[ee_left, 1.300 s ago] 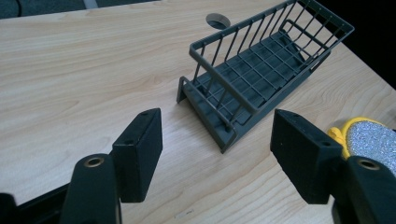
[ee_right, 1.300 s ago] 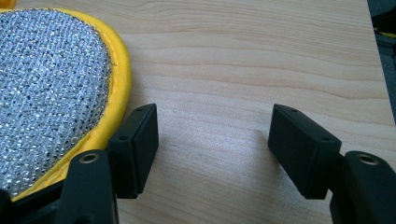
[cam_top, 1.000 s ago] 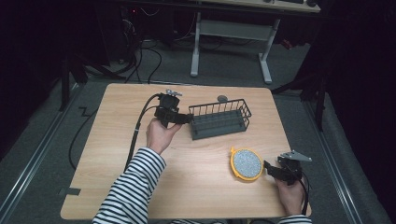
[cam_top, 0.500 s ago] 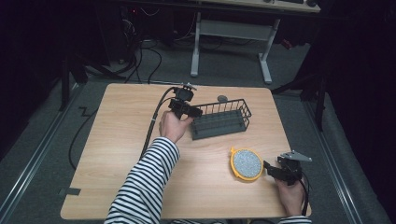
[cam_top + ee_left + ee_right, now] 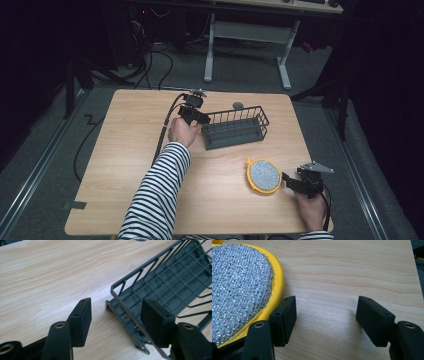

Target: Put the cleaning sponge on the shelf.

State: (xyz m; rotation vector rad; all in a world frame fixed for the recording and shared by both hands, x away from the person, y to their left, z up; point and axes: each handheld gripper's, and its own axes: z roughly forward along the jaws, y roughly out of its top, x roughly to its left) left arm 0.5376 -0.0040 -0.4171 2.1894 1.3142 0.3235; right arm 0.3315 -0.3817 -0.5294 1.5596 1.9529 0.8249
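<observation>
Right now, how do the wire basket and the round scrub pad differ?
The wire basket is dark grey, rectangular and open-walled; the scrub pad is round, flat, silver mesh with a yellow rim. The basket lies toward the table's far side, its end rail between the left tongs; the pad lies nearer, beside the right tongs, ungripped. Both rest on the table.

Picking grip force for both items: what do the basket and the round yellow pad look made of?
Basket: thin wire with a matte dark-grey coating, probably painted or plastic-coated metal, judging by its welded grid. Round pad: glittery silver mesh face, likely metallic-thread scouring fabric, with a soft-looking yellow edging, perhaps cloth or foam.
</observation>
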